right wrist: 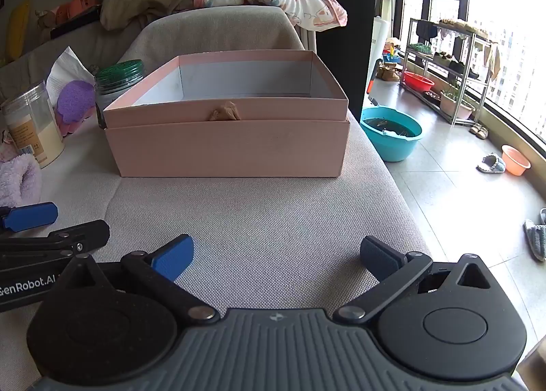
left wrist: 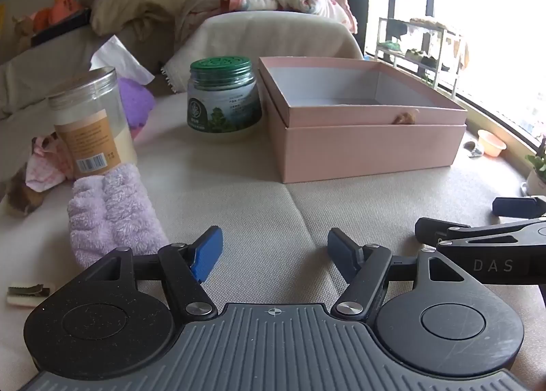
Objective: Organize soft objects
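we hold both grippers low over a beige woven fabric cushion (left wrist: 273, 193), coarse in weave with a seam running across it. our left gripper (left wrist: 274, 251) has its blue ribbed pads spread wide with nothing between them; our right gripper (right wrist: 276, 254) is likewise spread apart and holds nothing.

the fluffy lilac terry towel (left wrist: 112, 213), rolled into soft ridges, lies on the cushion just left of the left gripper, touching the base of a clear plastic jar with a tan label (left wrist: 90, 124), which holds a pale cream-coloured fill in its lower part. beside that stands a squat glass jar with a perforated green lid (left wrist: 223, 97).

ahead sits a rectangular pale pink cardboard box (right wrist: 232, 148), smooth-sided and open, its shallower pink tray nested in the top with a grey-white inside; we see nothing in it from here. a small crumpled tan tab (right wrist: 225, 112) pokes out at its front edge.
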`<control>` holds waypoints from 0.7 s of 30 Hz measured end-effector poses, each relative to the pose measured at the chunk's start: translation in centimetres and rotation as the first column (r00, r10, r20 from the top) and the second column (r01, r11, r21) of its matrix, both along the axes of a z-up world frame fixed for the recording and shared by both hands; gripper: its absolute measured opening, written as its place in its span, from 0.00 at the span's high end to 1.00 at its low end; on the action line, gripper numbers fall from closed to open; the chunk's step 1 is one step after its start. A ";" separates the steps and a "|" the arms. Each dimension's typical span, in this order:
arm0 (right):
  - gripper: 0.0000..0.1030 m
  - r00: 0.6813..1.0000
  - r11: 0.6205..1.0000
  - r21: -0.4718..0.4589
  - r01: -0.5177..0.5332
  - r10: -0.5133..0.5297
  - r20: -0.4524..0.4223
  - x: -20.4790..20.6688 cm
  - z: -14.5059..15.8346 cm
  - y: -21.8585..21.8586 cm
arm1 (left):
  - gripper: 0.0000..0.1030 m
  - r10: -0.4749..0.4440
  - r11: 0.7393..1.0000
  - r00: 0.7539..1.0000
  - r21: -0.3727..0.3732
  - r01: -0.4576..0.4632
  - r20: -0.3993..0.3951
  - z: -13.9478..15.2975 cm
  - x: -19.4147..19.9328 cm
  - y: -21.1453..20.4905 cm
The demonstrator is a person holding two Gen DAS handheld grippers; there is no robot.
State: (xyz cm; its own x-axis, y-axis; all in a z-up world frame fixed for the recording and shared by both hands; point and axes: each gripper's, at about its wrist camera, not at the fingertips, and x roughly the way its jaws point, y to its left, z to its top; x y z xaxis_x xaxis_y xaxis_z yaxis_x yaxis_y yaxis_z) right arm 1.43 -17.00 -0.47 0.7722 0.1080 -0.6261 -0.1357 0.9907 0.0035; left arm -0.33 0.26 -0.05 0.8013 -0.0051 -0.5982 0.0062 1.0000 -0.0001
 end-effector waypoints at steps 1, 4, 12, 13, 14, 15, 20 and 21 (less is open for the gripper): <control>0.00 1.000 1.000 0.000 0.000 0.000 0.000 0.0 0.0 0.0 | 0.28 0.000 1.000 1.000 0.003 0.000 0.000 0.0 0.1 0.0; 0.00 1.000 1.000 0.000 0.000 0.000 0.000 0.0 0.0 0.0 | 0.28 0.000 1.000 1.000 0.002 0.000 -0.001 0.1 0.0 -0.3; 0.00 1.000 1.000 0.000 0.000 0.000 0.000 0.0 0.0 0.0 | 0.28 0.000 1.000 1.000 0.003 0.000 -0.001 0.1 0.0 -0.3; 0.00 1.000 1.000 0.000 0.000 0.000 0.000 0.0 0.0 0.0 | 0.28 0.000 1.000 1.000 0.004 0.000 -0.001 0.1 0.0 -0.3; 0.00 1.000 1.000 0.000 0.000 0.000 0.000 0.0 0.0 0.0 | 0.28 0.000 1.000 1.000 0.004 0.000 -0.001 0.1 0.0 -0.3; 0.00 1.000 1.000 0.000 0.000 0.000 0.000 0.0 0.0 0.0 | 0.28 0.000 1.000 1.000 0.004 0.000 -0.001 0.1 0.0 -0.3; 0.00 1.000 1.000 0.000 0.000 0.000 0.000 0.0 0.0 0.0 | 0.27 0.000 1.000 1.000 0.007 0.000 -0.001 0.1 0.0 -0.3; 0.00 1.000 1.000 0.000 0.000 0.000 0.000 0.0 0.0 0.0 | 0.27 0.000 1.000 1.000 0.006 0.000 -0.001 0.1 0.1 -0.2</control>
